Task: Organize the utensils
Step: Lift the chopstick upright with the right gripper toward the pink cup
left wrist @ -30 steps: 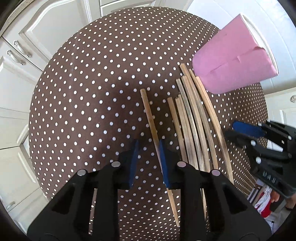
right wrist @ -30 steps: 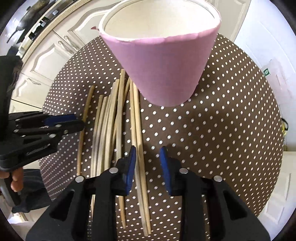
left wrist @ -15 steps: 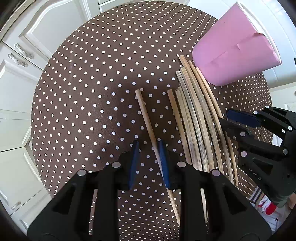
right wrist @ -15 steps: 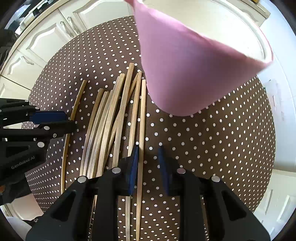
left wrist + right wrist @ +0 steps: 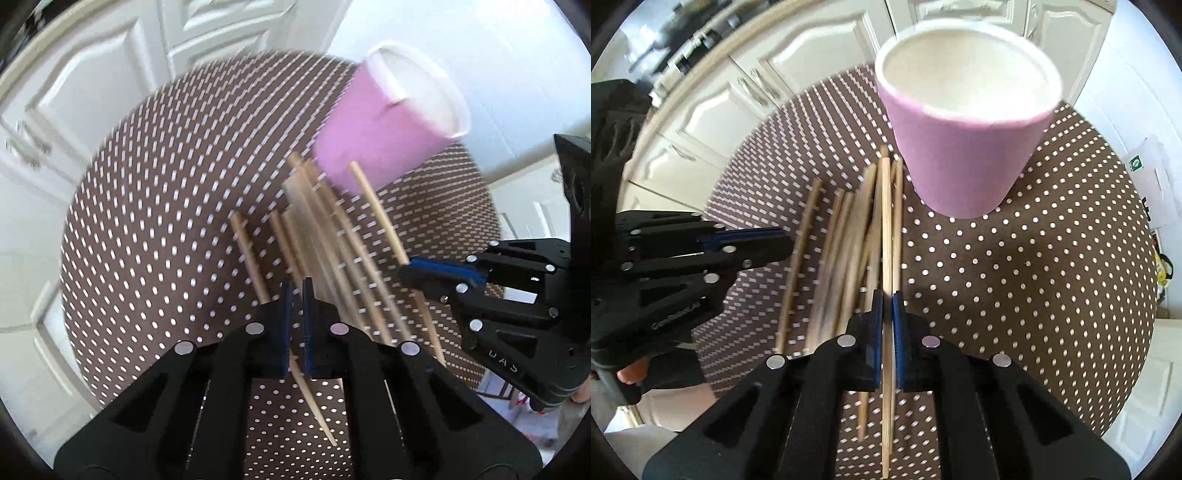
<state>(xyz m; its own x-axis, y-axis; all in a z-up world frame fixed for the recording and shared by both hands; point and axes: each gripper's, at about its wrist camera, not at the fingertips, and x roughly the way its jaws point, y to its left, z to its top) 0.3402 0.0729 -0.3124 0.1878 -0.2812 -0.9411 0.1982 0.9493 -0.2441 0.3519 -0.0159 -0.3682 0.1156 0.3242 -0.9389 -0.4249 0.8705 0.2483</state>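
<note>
Chopsticks (image 5: 849, 236) lay in a loose bundle on the brown polka-dot tablecloth (image 5: 1015, 266), ahead and just left of the right gripper's fingers in the right wrist view. Furthest left, a single chopstick (image 5: 248, 254) ran back between the blue pads of the left gripper (image 5: 297, 291), whose fingers stood narrow around it, with its pointed end passing beneath the black body; whether the pads actually pressed on it could not be told through the blur. Right of those fingers lay the bundle, and beyond it the right gripper (image 5: 887, 299) was closed on one chopstick (image 5: 885, 229), fingers clamped tight on the wood. That held chopstick pointed straight ahead from the fingertips, its far end near the foot of the pink cup (image 5: 964, 147). The cup stood upright ahead and slightly right of the right fingers, its white inside showing. White cabinet doors (image 5: 812, 48) stood behind the table.
</note>
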